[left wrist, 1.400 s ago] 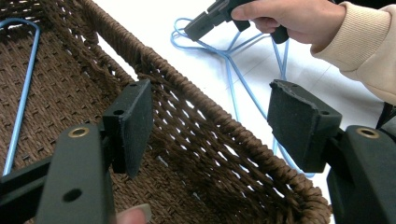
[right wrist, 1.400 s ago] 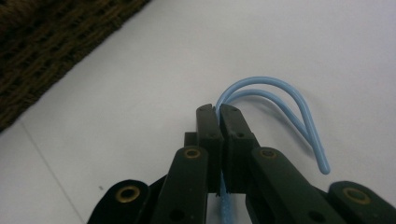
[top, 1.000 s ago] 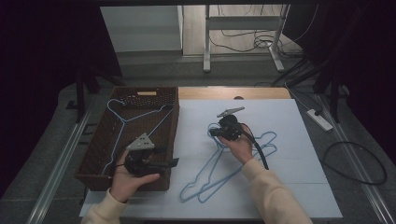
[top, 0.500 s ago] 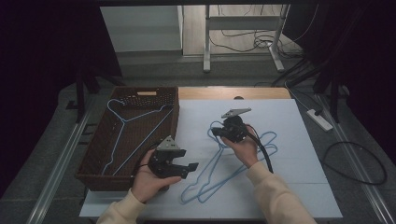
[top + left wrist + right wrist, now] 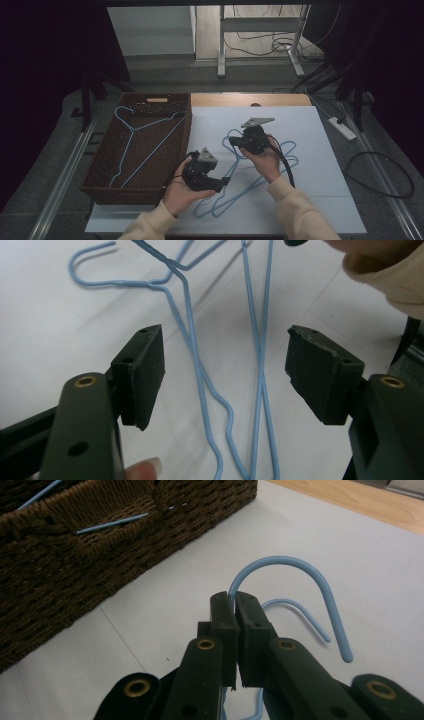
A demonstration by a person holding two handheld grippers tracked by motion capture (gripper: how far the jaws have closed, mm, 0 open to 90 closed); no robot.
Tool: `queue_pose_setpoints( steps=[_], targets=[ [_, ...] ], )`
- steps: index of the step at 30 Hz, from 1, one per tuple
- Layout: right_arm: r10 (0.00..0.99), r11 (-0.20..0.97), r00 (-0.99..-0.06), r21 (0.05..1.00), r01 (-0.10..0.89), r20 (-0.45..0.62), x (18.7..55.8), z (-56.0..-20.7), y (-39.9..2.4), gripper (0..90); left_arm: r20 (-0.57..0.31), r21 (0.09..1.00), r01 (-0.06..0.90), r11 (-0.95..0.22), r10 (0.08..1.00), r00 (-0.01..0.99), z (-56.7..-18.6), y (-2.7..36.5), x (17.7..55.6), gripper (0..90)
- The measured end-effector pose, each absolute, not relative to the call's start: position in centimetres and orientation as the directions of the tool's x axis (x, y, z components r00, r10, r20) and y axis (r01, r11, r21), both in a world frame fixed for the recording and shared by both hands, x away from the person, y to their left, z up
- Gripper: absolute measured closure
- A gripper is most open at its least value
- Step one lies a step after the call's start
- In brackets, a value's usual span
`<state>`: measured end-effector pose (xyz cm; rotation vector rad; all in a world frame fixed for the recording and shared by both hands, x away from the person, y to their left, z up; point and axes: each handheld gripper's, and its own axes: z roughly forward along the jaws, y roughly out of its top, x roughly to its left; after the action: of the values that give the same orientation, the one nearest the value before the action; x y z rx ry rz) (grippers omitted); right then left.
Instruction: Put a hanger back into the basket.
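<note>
1. Since a second ago, the left gripper (image 5: 223, 182) has travelled from the dark woven wicker basket (image 5: 100, 172) out over the white table sheet (image 5: 310, 130).
2. Its jaws stand wide apart above the wires of the light-blue wire hangers (image 5: 260, 365), pinching nothing.
3. Clamped tight, the right gripper (image 5: 235, 630) grips one hanger just below its hook (image 5: 300, 575), lifted near the basket.
4. Another blue wire hanger (image 5: 145, 137) lies inside the basket.

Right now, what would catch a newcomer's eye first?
The blue wire hangers tangled on the white table, one gripped at its hook by the right claw. The left claw gapes open above their wires, and a brown wicker basket at left holds another hanger.
</note>
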<state>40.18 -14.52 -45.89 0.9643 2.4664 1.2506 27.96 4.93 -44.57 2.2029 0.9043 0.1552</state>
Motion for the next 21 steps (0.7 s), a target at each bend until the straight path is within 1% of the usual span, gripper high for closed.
queue_pose_setpoints(
  steps=[3,9,14,17,21],
  targets=[
    [0.637,0.421,-0.764,0.785,0.454,0.1,40.0,-45.8,-14.6,87.9,-0.156,0.668,0.562,-0.488,0.646,0.747,-44.9,4.5,28.0,32.1],
    [0.63,0.418,-0.77,0.795,0.44,0.095,39.6,-45.6,-14.8,87.9,-0.155,0.639,0.578,-0.508,0.651,0.743,-46.9,2.9,28.4,31.6],
    [0.63,0.415,-0.771,0.799,0.435,0.093,39.5,-45.5,-15.0,87.9,-0.141,0.615,0.593,-0.52,0.667,0.732,-48.4,2.3,29.3,33.7],
    [0.63,0.412,-0.771,0.803,0.431,0.092,39.3,-45.4,-15.1,87.9,-0.144,0.601,0.609,-0.517,0.68,0.719,-49.2,2.1,29.8,39.8],
    [0.63,0.403,-0.77,0.809,0.429,0.095,39.1,-45.2,-15.3,87.9,-0.155,0.591,0.623,-0.513,0.685,0.712,-49.7,2.0,30.1,54.9]
  ],
)
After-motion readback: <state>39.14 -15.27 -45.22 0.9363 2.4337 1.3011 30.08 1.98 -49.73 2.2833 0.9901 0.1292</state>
